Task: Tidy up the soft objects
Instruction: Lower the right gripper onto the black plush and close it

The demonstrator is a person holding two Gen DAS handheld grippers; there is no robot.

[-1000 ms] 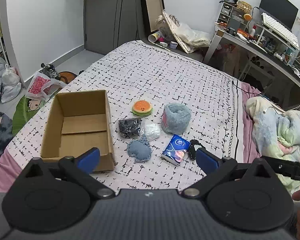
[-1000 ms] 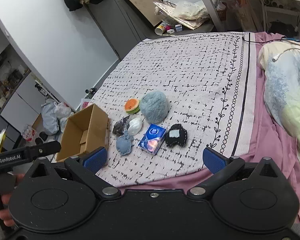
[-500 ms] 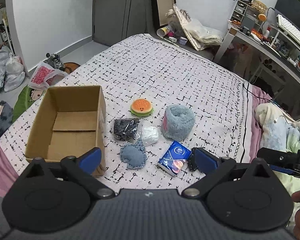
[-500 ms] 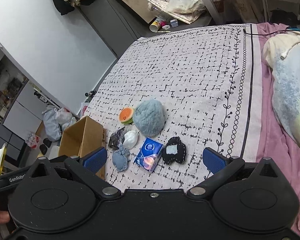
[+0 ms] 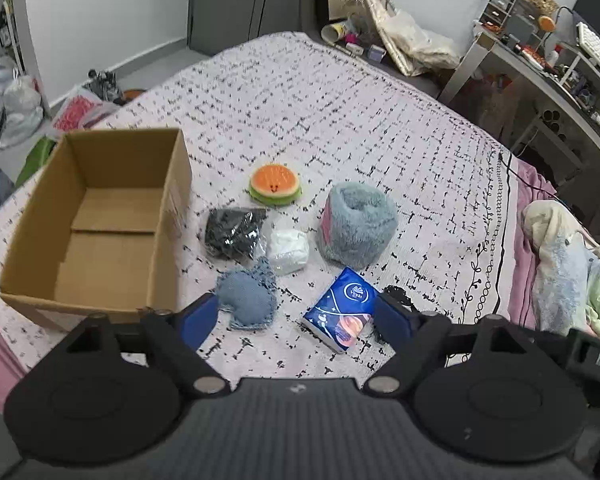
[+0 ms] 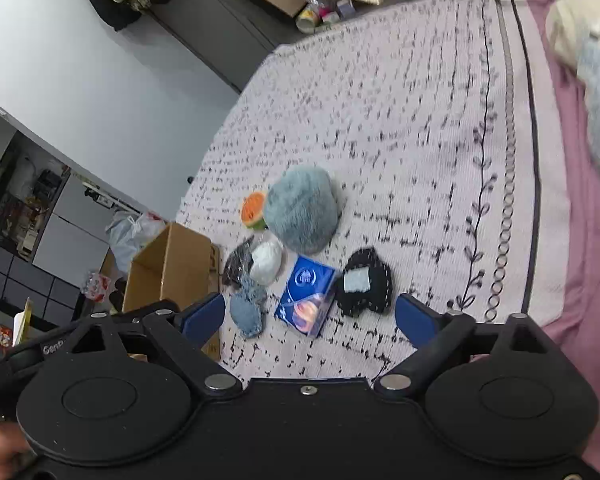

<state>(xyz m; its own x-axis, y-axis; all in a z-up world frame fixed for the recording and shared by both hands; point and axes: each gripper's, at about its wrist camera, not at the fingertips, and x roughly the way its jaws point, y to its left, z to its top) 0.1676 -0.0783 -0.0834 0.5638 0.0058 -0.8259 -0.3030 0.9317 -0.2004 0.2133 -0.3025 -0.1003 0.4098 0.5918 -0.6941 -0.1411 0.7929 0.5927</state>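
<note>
Both grippers have dropped closer to the bed (image 5: 340, 92). The left gripper (image 5: 296, 316) and right gripper (image 6: 310, 314) are closing with nothing between their jaws. The soft items, denim heart (image 5: 248, 300) nearest, lie right of the empty cardboard box (image 5: 172, 184); picking seems imminent.

Soft, even indoor light fills both views, bright on the white wall (image 6: 80, 60) and casting only faint shadows beneath the fluffy grey-blue plush (image 5: 356, 226). Fisheye distortion bows the bedspread (image 5: 340, 120) and the desk (image 5: 560, 88) at the edges. The right wrist view is motion-smeared (its grid pattern streaks), while the cardboard box (image 5: 172, 184) stays fairly crisp.
</note>
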